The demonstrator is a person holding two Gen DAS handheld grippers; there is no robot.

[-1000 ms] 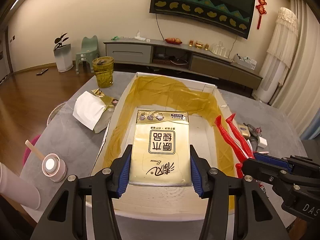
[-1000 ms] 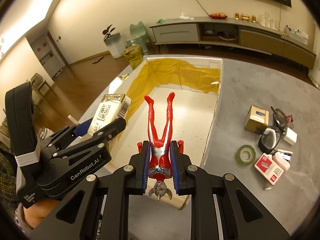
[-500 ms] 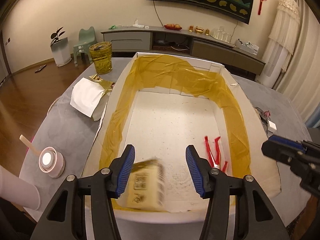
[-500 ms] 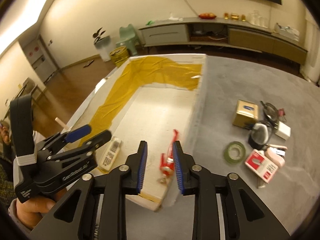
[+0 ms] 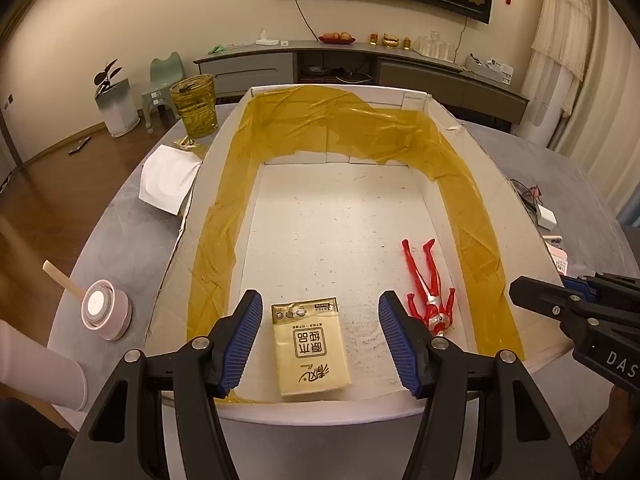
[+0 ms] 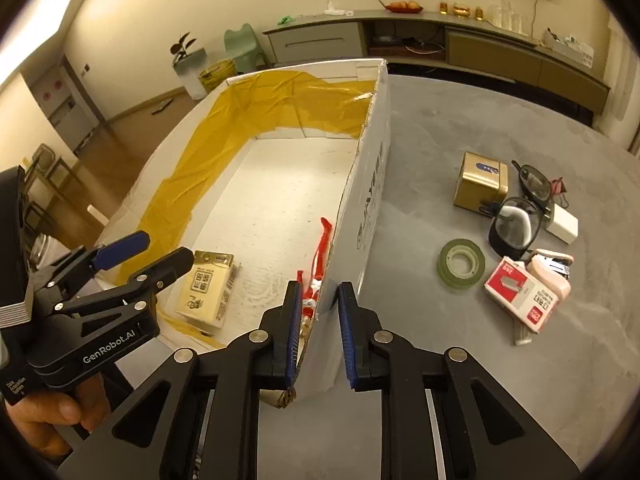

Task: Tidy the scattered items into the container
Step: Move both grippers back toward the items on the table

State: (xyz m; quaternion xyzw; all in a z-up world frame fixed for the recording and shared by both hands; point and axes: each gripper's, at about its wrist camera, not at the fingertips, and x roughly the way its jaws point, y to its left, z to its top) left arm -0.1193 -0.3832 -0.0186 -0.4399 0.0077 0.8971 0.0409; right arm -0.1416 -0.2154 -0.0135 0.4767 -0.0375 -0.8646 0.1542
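The big white cardboard box (image 5: 516, 236) sits on the grey worktop (image 6: 460, 128), its inner walls lined with crinkled yellow film; on its floor, near the front wall, lies a pale yellow tissue pack (image 5: 310, 350) with a gold top band and dark printed characters, flat on its back; to its right, close to the box's side wall, a small red and silver figure (image 5: 430, 290) lies face up, legs pointing to the far end. The left gripper (image 5: 320, 340) hangs above the front rim, fingers spread wide and empty, the pack below and between them; the right gripper (image 6: 319, 332) has its fingers moderately parted, holding nothing, straddling the box's near corner, the figure just beyond its left finger.
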